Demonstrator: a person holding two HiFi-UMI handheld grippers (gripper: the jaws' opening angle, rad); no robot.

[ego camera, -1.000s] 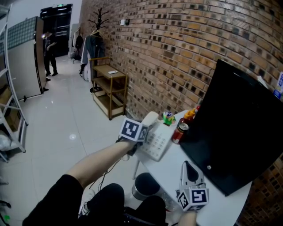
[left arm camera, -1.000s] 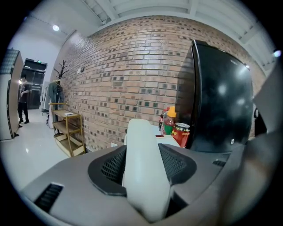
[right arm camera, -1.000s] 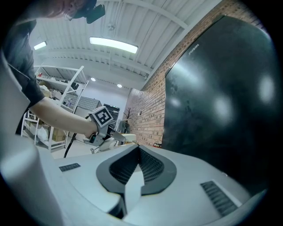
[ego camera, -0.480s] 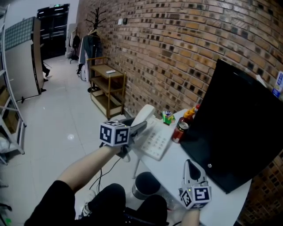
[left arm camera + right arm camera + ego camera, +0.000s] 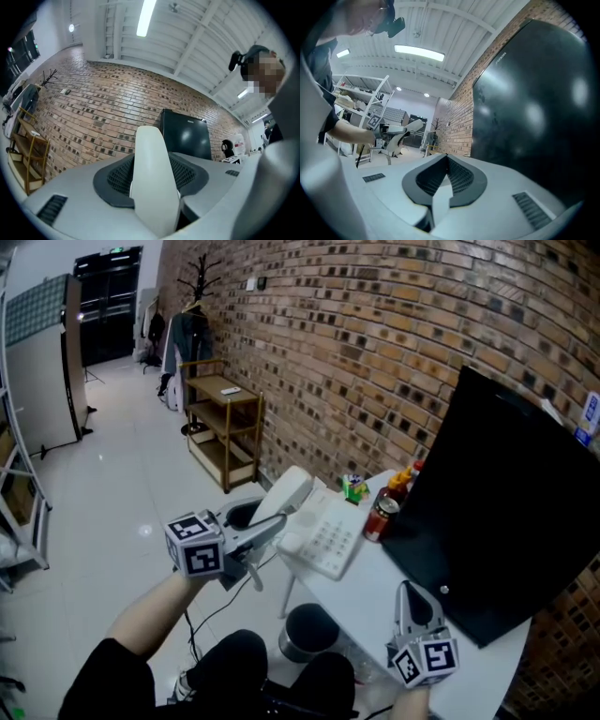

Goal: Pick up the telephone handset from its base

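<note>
The white telephone handset is off its white keypad base, held tilted in the air to the base's left. My left gripper is shut on the handset's lower part. In the left gripper view the handset stands up between the dark pads. The base lies at the left end of the white table. My right gripper hovers low over the table's near side, its jaws together and empty. From the right gripper view the handset shows small and far to the left.
A large black monitor fills the table's right side. A red can, an orange-capped bottle and a small green toy stand just behind the base. A round dark bin sits under the table; a wooden shelf stands by the brick wall.
My left gripper has swung left and upward, away from the base, carrying the handset off it. The right gripper has stayed where it was.
</note>
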